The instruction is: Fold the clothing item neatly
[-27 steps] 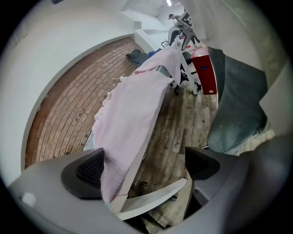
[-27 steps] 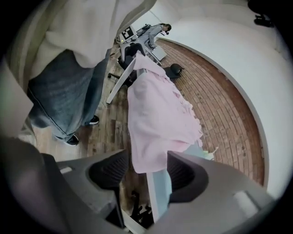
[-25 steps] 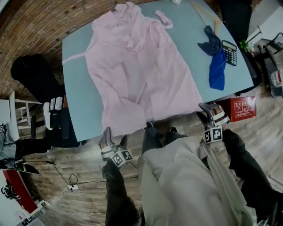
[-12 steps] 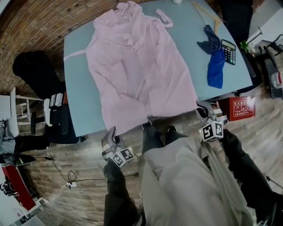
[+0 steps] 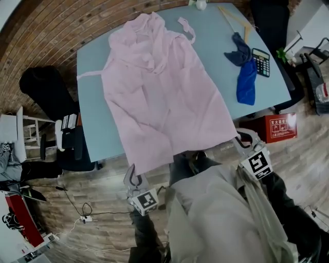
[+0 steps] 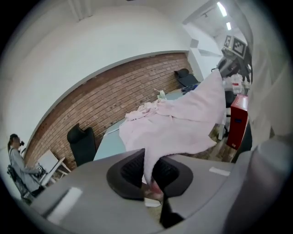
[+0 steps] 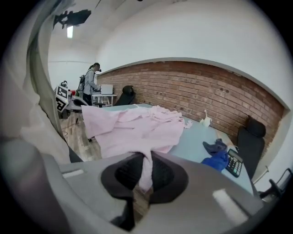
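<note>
Pinching the garment [image 5: 164, 92] hem are left tongs [image 5: 131, 175] and right tongs [image 5: 246, 139]

You've got a brick wall [image 7: 206, 87] behind the pale blue surface [image 5: 92, 118], wood plank floor [image 5: 103, 231] underneath, a black office chair [image 5: 43, 90] off to one side, and strip lights [image 6: 222, 8] overhead.

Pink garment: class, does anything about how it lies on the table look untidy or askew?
Yes. The pink garment is bunched in wrinkled folds at its far end, one strap trails sideways over the table at the left, and its near hem extends past the table's edge instead of lying flat.
</note>
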The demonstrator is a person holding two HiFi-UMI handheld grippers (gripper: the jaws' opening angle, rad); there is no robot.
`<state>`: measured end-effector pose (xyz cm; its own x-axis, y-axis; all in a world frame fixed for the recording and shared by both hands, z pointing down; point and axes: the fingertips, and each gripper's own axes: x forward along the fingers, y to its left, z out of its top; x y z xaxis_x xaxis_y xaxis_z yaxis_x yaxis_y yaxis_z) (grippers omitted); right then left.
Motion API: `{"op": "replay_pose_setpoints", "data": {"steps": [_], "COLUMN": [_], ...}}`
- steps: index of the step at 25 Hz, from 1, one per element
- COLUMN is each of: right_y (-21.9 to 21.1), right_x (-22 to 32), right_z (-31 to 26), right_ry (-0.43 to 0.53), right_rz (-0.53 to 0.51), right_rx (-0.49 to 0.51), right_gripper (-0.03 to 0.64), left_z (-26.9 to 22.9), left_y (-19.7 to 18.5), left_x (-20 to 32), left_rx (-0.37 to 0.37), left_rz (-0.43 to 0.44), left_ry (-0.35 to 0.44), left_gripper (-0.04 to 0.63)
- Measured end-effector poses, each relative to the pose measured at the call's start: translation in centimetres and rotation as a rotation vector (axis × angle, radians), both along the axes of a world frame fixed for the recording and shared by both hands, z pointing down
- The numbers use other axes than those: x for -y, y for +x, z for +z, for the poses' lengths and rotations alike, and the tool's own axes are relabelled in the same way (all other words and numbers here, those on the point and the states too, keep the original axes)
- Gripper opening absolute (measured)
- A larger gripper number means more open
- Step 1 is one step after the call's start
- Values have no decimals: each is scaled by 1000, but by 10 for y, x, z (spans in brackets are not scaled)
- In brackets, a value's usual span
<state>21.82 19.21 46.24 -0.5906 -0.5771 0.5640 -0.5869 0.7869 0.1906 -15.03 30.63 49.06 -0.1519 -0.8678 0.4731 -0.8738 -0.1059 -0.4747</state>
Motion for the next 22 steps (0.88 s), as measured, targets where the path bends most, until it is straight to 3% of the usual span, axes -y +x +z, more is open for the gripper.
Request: {"op": "replay_pose_setpoints", "data": {"steps": [7,11,14,17,22], "right_y": [-2,-22,-40,-60,-95], "right_x": [16,59,95,138,221], "right_z": [-56,-87,-104,-114,-109], "right_ry": [-15,35,65,85,61], "right_rz": [9,-32,-42,-45,-61], "right_rx": [119,127,109,77,-22], "right_gripper": [25,25,25,25,25], "left_z": [-77,-108,-125,-134,-121], "left_y": [7,-6,-21,-43,-93], "left_x": [33,82,120,158,226], "left_rx": [-204,-209,-255,-259,-270], "left_rz": [-21,-23,-39,-34,-40], "left_ry": [128,141,141,108,-38], "left_gripper": [23,23,23,23,25]}}
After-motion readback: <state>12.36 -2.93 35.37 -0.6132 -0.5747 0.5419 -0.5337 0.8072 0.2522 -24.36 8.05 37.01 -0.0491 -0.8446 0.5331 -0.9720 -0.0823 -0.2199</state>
